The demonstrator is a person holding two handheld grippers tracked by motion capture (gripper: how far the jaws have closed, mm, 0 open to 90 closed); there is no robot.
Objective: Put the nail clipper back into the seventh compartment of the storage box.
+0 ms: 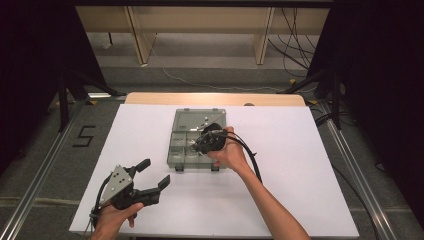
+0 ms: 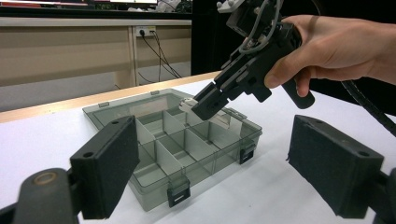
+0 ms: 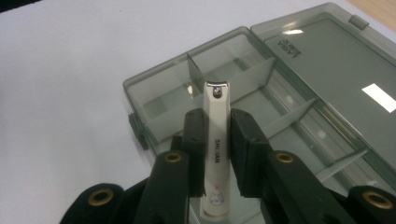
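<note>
Your right tool [image 3: 217, 154] is clamped on a white nail clipper [image 3: 215, 140], holding it by its flat sides just above the open grey organizer box [image 3: 154, 98] in the middle of the table [image 1: 300, 165]. Lower it slowly and keep the clipper lengthwise along the compartment, so neither end catches a divider [image 3: 198, 77]. Let go only once it sits low inside the walls. Your left tool [image 2: 215, 163] stands wide with nothing in it, near the table's front edge; leave it there, or bring it up to steady the box. The compartments look empty, and the lid [image 3: 336, 74] lies folded back flat.
</note>
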